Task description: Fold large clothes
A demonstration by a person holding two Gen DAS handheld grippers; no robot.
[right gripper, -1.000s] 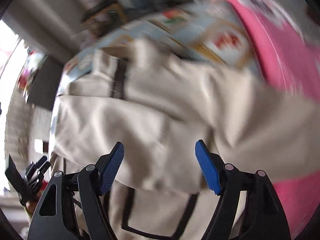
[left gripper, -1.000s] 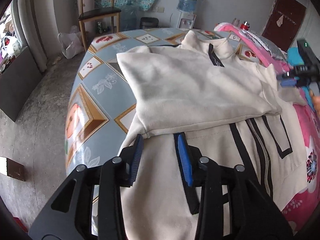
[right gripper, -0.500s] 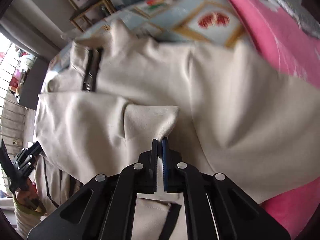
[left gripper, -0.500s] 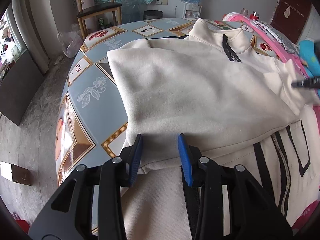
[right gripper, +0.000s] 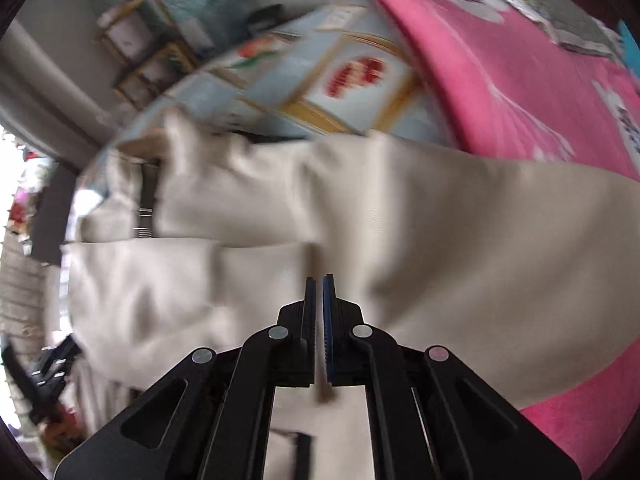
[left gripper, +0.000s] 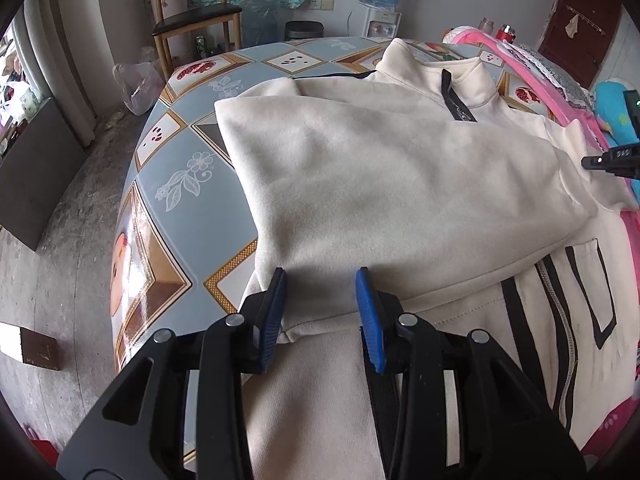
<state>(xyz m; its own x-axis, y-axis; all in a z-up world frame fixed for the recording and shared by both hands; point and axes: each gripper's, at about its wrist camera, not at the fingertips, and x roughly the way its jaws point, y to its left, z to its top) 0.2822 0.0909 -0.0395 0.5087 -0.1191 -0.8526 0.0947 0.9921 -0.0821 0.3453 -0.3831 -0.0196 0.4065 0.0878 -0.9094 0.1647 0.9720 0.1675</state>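
The cream jacket lies spread on the patterned counter, one sleeve folded across its body; my left fingers stand parted astride the sleeve cuff without pinching, while my right fingers are clenched on a fold of jacket cloth, presumably to carry it.

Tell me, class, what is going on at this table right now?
A person with a gripper in each hand is folding a cream jacket spread on a patterned table. One side is already folded across the body. The left gripper straddles the edge of that fold, jaws partly open. The right gripper is shut at the jacket's other side; whether it pinches cloth is unclear.
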